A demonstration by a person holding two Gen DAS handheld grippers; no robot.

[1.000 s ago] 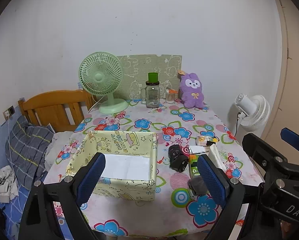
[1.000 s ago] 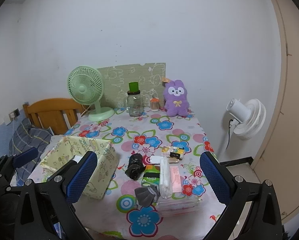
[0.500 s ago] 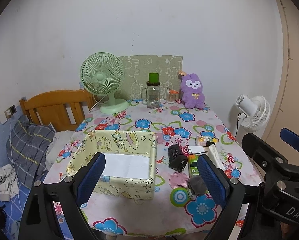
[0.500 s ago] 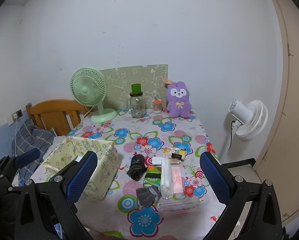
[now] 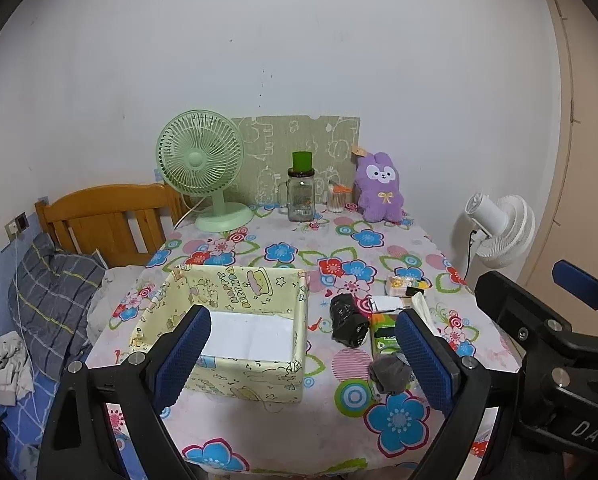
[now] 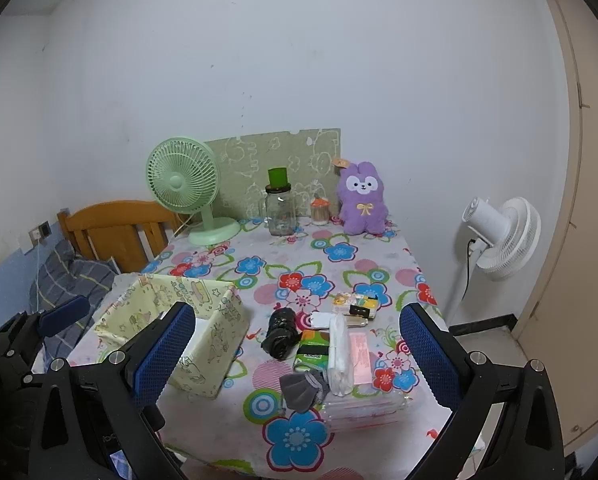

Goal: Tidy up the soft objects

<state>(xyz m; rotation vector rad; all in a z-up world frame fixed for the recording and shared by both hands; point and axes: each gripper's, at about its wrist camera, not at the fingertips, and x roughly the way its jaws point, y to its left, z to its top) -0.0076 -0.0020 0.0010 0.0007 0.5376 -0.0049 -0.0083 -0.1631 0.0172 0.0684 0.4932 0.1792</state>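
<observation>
Left wrist view shows the left gripper spread wide and empty above the near table edge, framing a yellow fabric box. Right of the box lie a black roll, a green packet and a grey sock. Right gripper likewise gapes wide, holding nothing.

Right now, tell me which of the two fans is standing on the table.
The green desk fan, at the table's far left corner. The white fan stands off the table, to its right.
</observation>
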